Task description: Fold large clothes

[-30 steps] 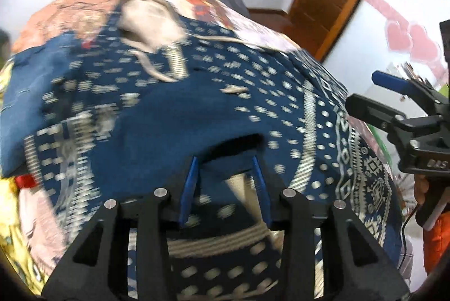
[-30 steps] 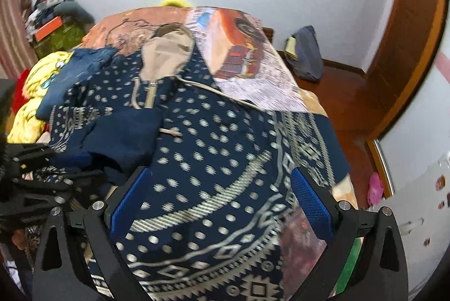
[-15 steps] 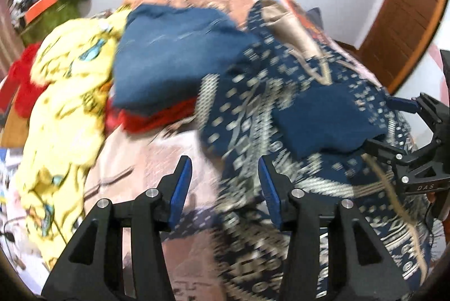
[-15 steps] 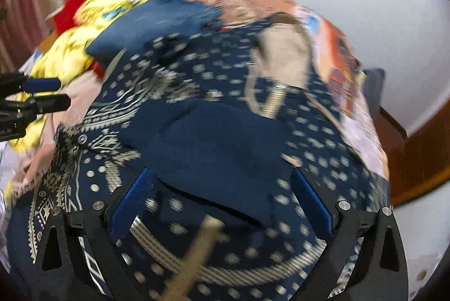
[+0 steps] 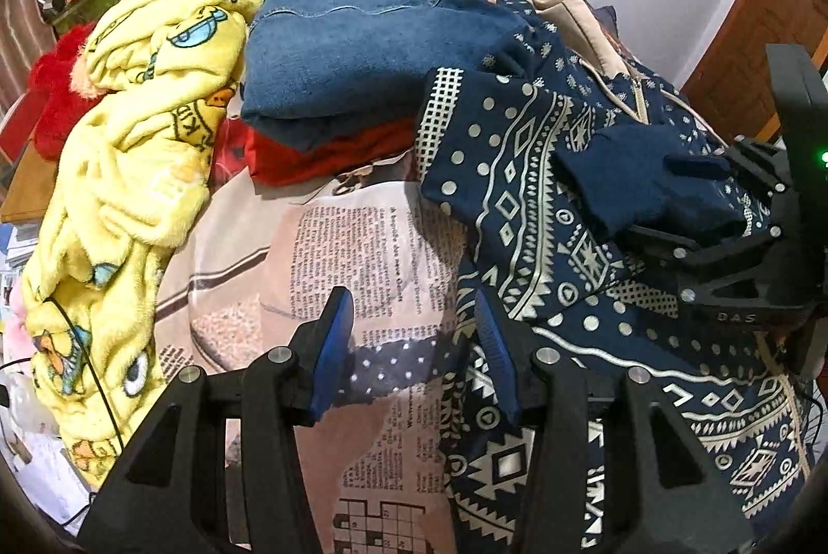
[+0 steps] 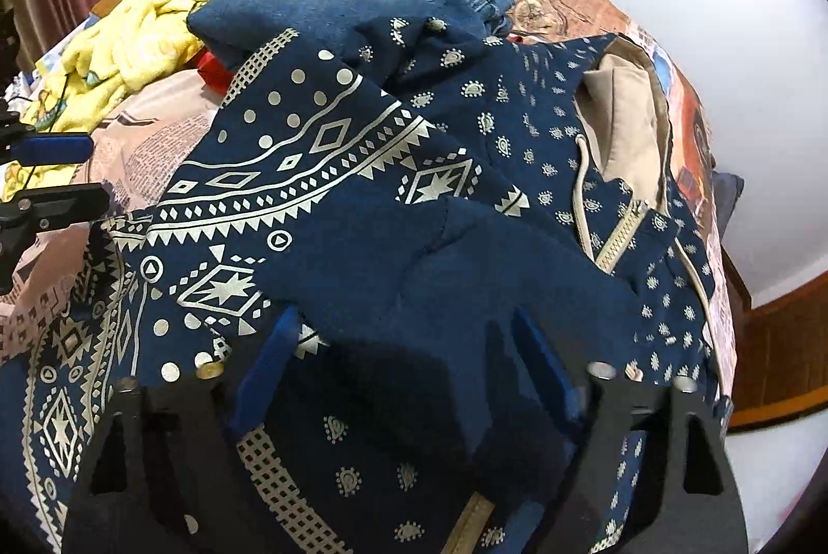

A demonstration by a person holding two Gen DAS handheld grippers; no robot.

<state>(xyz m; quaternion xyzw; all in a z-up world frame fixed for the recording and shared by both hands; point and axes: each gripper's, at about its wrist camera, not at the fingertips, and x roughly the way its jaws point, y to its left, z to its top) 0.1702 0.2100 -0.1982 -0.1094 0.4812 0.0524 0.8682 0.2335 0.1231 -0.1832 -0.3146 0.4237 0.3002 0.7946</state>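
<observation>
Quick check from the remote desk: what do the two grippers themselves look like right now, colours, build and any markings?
Both are matte black, angular frames with triangular cut-outs and silver bolt heads. Each finger carries a flat blue pad. The left gripper shows this in its own view, the right gripper likewise. Seen from the left wrist camera, the right gripper's body bears pale lettering reading "DAS" and a small green light glows beside it. No sleeves are clearly visible.

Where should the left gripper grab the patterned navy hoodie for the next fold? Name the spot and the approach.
Judging from the left wrist view, take the hoodie at its free side edge that lies on the newsprint bedsheet. Come from the bedsheet side, one finger sliding under: there the cloth is thin and flat with bare sheet beside it, and it is clear of the right gripper.
</observation>
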